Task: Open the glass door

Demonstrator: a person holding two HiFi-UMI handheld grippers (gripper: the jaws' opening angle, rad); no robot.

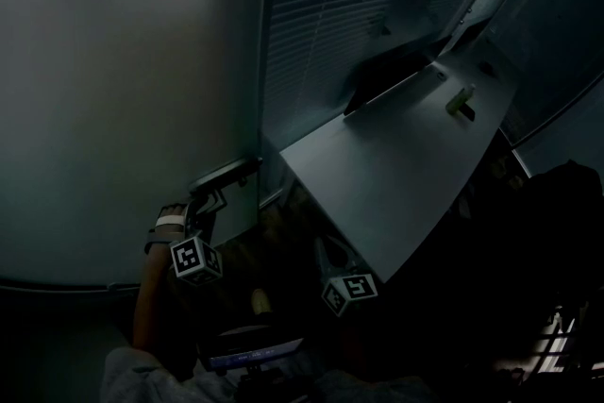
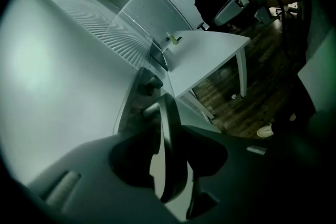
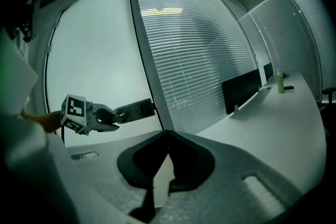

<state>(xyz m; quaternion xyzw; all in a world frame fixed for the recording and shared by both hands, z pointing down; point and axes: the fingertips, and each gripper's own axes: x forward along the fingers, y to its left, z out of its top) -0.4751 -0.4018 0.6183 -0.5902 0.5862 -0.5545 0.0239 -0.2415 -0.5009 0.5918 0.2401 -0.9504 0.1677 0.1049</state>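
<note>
Between the left gripper's (image 2: 169,128) pinching jaws, the glass door's (image 2: 63,71) lever handle (image 2: 167,110).

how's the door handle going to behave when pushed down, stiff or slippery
The handle looks like a rigid metal lever, so it should pivot rather than bend. Its smooth face may let the left gripper, at its free end, slip off. The door is a large pane, probably heavy and slow to swing.

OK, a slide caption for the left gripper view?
Left gripper clamped on the lever handle of the glass door, white desk beyond.
</note>
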